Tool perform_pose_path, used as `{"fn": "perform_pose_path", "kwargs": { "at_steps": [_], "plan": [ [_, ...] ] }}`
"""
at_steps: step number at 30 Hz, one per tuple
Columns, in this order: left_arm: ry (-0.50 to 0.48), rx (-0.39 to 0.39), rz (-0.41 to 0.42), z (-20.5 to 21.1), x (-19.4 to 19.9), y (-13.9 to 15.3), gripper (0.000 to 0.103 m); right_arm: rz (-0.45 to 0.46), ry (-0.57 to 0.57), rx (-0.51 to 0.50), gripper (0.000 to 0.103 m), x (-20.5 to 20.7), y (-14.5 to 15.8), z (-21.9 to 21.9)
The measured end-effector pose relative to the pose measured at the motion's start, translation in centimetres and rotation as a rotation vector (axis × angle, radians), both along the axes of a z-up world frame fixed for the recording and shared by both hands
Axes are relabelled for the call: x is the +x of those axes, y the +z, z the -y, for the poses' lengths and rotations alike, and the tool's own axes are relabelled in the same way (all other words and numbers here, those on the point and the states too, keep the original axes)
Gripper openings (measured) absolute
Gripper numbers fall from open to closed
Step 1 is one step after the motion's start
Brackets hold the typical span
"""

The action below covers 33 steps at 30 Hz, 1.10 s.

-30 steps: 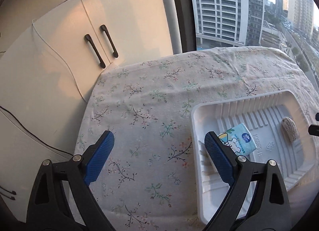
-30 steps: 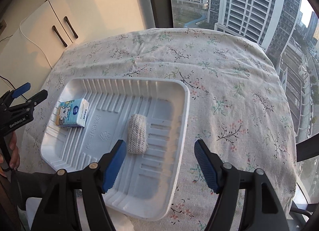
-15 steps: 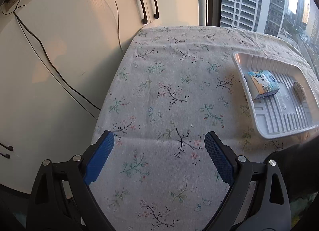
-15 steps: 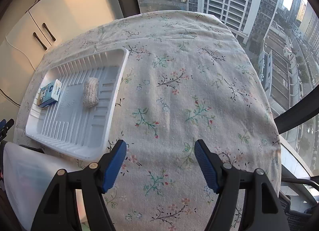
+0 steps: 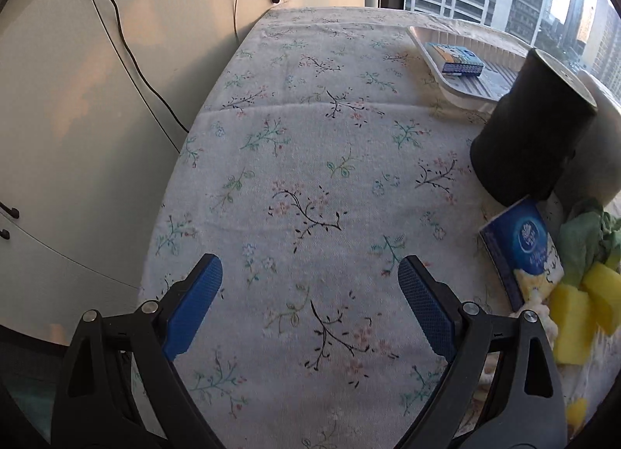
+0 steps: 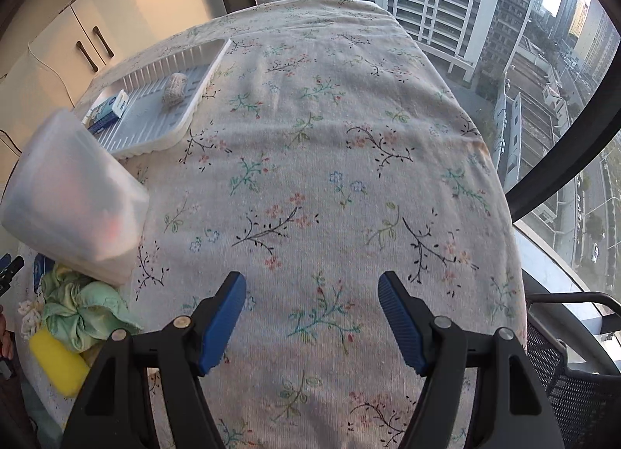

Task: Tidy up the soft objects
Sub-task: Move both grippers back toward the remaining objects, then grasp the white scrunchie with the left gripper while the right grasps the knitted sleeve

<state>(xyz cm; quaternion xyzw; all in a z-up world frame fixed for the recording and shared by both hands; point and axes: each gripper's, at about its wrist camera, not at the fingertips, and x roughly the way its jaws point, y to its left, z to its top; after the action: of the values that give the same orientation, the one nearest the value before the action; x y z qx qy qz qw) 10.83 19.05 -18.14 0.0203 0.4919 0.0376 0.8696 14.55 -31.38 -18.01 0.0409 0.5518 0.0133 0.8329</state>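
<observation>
Both the left hand-held gripper (image 5: 306,293) and the right hand-held gripper (image 6: 312,311) are hanging wide open, holding nothing, with the soft pile (image 6: 83,307) waiting beside them for the tray (image 6: 155,140).

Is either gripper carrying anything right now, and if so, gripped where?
Nothing is held. The left gripper and the right gripper both stand open over bare floral tablecloth, with nothing between their pads.

Blue tissue pack (image 6: 110,106) and knitted roll (image 6: 174,86) laid in white tray (image 6: 155,130), green cloth (image 6: 83,311), yellow sponges (image 5: 582,307), second tissue pack (image 5: 522,249) heaped at the table's near edge.
</observation>
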Motion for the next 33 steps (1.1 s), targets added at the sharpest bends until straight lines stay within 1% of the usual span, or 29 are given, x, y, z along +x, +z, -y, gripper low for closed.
{"fn": "perform_pose_path", "kwargs": {
  "at_steps": [4, 6, 10, 12, 15, 18, 21, 25, 26, 27, 28, 29, 30, 31, 32, 33],
  "plan": [
    [-0.057, -0.054, 0.015, 1.6, -3.1, 0.7, 0.093, -0.005, 0.058, -0.002, 0.073, -3.3, 0.0, -2.0],
    [-0.094, -0.100, 0.019, 2.4, -4.4, 1.1, 0.093, -0.008, 0.088, 0.002, 0.073, -4.9, 0.0, -3.3],
    [-0.156, -0.206, 0.047, 4.1, -6.3, 2.0, 0.093, 0.004, 0.134, 0.056, 0.073, -7.1, 0.2, -5.8],
    [-0.187, -0.238, 0.046, 5.2, -6.5, 2.1, 0.093, 0.032, 0.146, 0.078, 0.073, -7.7, 0.7, -6.9],
    [-0.213, -0.218, 0.043, 7.0, -6.4, 1.7, 0.093, 0.074, 0.158, 0.109, 0.073, -7.9, 1.4, -8.6],
    [-0.227, -0.168, 0.030, 8.7, -6.0, 0.9, 0.093, 0.070, 0.174, 0.128, 0.073, -7.1, 1.1, -10.1],
    [-0.228, -0.103, -0.002, 9.9, -5.4, -0.2, 0.093, 0.058, 0.173, 0.089, 0.073, -6.2, 0.5, -11.3],
    [-0.209, -0.046, -0.005, 10.8, -4.8, -1.1, 0.093, 0.047, 0.174, 0.037, 0.073, -5.1, -0.2, -12.3],
    [-0.194, -0.027, 0.000, 10.9, -4.6, -1.3, 0.091, 0.044, 0.173, 0.028, 0.073, -4.8, -0.4, -12.5],
    [-0.169, 0.008, 0.011, 11.0, -4.6, -1.4, 0.090, 0.039, 0.172, 0.022, 0.073, -4.6, -0.6, -12.6],
    [-0.152, 0.034, 0.024, 11.1, -4.5, -1.5, 0.085, 0.032, 0.172, 0.017, 0.073, -4.4, -0.8, -12.8],
    [-0.149, 0.044, 0.021, 11.2, -4.4, -1.6, 0.075, 0.022, 0.172, 0.013, 0.073, -4.2, -1.1, -12.9],
    [-0.154, 0.034, 0.007, 11.3, -4.3, -1.8, 0.069, 0.028, 0.172, 0.006, 0.074, -4.0, -1.1, -13.0],
    [-0.160, 0.006, -0.008, 11.2, -4.2, -1.9, 0.056, 0.026, 0.177, 0.002, 0.074, -3.9, -1.2, -13.2],
    [-0.161, -0.030, -0.010, 11.0, -4.1, -1.9, 0.050, 0.025, 0.180, -0.007, 0.074, -3.8, -1.3, -13.3],
    [-0.158, -0.049, -0.018, 10.9, -4.0, -2.0, 0.048, 0.024, 0.178, -0.022, 0.071, -3.7, -1.3, -13.4]
  ]
}}
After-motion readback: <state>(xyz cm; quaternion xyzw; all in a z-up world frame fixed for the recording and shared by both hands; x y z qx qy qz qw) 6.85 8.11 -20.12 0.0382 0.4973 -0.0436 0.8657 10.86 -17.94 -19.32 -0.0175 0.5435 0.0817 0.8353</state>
